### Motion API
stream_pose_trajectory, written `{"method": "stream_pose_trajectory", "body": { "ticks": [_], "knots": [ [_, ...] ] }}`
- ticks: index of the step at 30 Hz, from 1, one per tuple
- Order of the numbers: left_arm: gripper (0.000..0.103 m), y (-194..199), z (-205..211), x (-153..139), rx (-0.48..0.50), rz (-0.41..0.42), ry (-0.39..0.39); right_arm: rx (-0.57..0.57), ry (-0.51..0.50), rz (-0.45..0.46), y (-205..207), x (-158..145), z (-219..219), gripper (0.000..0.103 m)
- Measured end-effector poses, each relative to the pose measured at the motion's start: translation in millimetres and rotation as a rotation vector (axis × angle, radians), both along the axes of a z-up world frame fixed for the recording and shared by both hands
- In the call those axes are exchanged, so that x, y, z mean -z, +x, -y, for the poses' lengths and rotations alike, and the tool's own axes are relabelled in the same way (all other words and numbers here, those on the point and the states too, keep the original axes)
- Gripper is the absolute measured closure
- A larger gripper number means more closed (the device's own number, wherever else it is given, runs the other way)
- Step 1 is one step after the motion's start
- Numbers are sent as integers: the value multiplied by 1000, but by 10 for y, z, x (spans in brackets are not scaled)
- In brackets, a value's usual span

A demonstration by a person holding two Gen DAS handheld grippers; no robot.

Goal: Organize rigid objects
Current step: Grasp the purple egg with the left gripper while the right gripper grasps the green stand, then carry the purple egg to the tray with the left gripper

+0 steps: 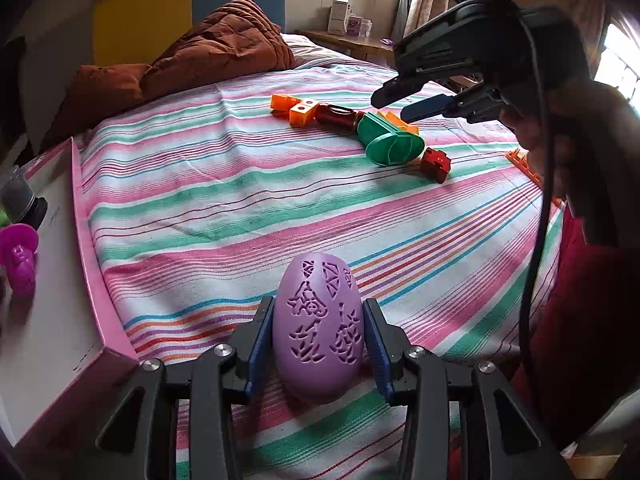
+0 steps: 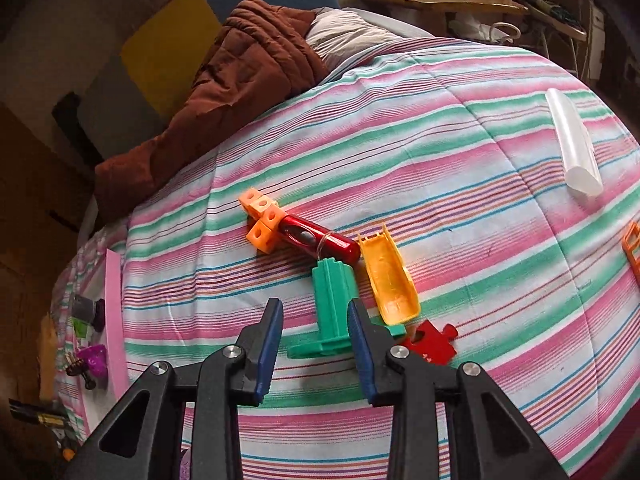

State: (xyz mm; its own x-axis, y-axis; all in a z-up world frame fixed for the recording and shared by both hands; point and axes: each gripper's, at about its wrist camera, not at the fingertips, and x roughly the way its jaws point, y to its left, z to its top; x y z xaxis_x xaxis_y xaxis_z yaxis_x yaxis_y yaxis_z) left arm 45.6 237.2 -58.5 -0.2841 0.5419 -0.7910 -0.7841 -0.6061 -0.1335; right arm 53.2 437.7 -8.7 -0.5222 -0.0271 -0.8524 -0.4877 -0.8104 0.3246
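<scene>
Two grippers, one bedspread: you work over a striped bedspread point(image 1: 248, 208) that fills both views; each line below runs from the biggest thing down.
Brown quilt point(image 1: 208, 52): bunched in the upper left of both views, well apart from the toys, so out of your way.
Pink tray point(image 1: 92, 280): along the left edge of the left wrist view, already holding a magenta piece point(image 1: 18, 258) and a dark pot; judged the sorting place.
Left gripper point(image 1: 318, 344): bottom centre of its view, blue pads point(image 1: 260, 344) pressed on both sides of the purple egg-shaped mould point(image 1: 318, 328), clamped across its narrow width so the carved face looks up at you.
Right gripper point(image 2: 314, 354): bottom centre of its view, jaws apart and partly closed, empty, straddling the green stamp point(image 2: 334, 312) without touching it; judged a lining-up on the stem, the narrowest part.
Toy cluster: centre of the right wrist view, a red tube point(image 2: 320, 240), orange cubes point(image 2: 262, 220), a yellow scoop point(image 2: 390, 280) and a red puzzle piece point(image 2: 434, 342) lie touching or just beside the stamp, so a careless close may nudge them.
White tube point(image 2: 574, 148): upper right, alone.
</scene>
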Motion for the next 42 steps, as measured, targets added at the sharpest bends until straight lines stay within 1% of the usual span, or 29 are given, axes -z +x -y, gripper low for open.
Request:
{"method": "stream_pose_trajectory", "body": {
  "ticks": [4,6,8,9,12,15,17,19,21,25,28,31,34,37,42],
  "knots": [
    [59,-3,31,-1,-15,7,14,-49,75,144,-300,146,41,70],
    [59,2,36,3,-16,5,15,-92,59,215,-406,297,66,73],
    [59,8,45,-1,-17,4,17,-111,88,249,-432,399,123,73],
    [59,10,58,-3,-19,7,20,-120,104,246,-415,416,168,73],
    [59,22,88,-7,-28,9,26,-191,82,194,-322,453,343,72],
    [60,39,96,-17,-35,7,23,-240,161,198,-274,505,477,72],
    [60,39,109,-22,-44,13,25,-240,153,198,-265,527,457,72],
    [60,48,117,-22,-50,17,24,-248,153,178,-231,540,447,72],
    [60,63,125,-21,-53,16,19,-263,178,161,-203,551,464,72],
    [60,75,160,-53,-66,40,22,-280,229,168,-187,562,508,72],
    [60,71,206,-95,-86,56,18,-287,244,174,-177,571,510,72],
    [60,52,291,-189,-112,66,37,-287,240,173,-162,581,485,72],
    [60,29,384,-320,-147,64,58,-303,274,173,-171,594,538,72],
    [60,7,490,-447,-187,43,71,-320,311,171,-155,601,566,73],
    [60,-80,674,-584,-259,19,85,-332,338,166,-217,603,660,73]
  ]
}}
